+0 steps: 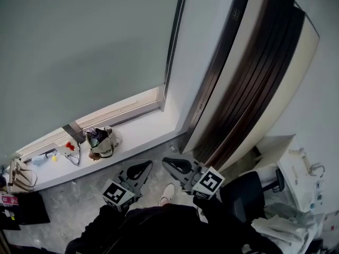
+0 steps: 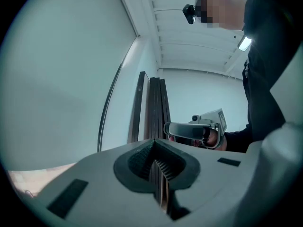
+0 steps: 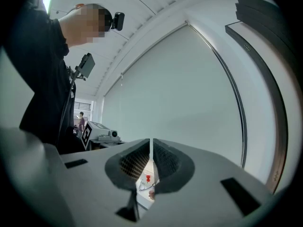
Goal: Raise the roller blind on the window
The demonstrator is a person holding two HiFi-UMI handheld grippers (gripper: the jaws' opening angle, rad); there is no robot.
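The grey roller blind [image 1: 85, 46] hangs fully down over the window, reaching almost to the sill [image 1: 137, 128]; it also fills the left gripper view [image 2: 57, 79] and the right gripper view [image 3: 180, 93]. A thin dark line [image 1: 175, 36] runs down its right edge; whether it is a cord or the frame I cannot tell. My left gripper [image 1: 139, 169] and right gripper [image 1: 176, 165] are held level side by side over the floor, short of the sill. Both are shut with nothing between the jaws, as each own view shows: left gripper [image 2: 155, 157], right gripper [image 3: 151, 155].
A tan bag [image 1: 101, 143] and small red and yellow items [image 1: 69, 145] lie on the sill. A tall beige unit with dark vertical strips [image 1: 254, 73] stands right of the window. A black office chair [image 1: 249, 194] and a cluttered white surface [image 1: 296, 173] are at the right.
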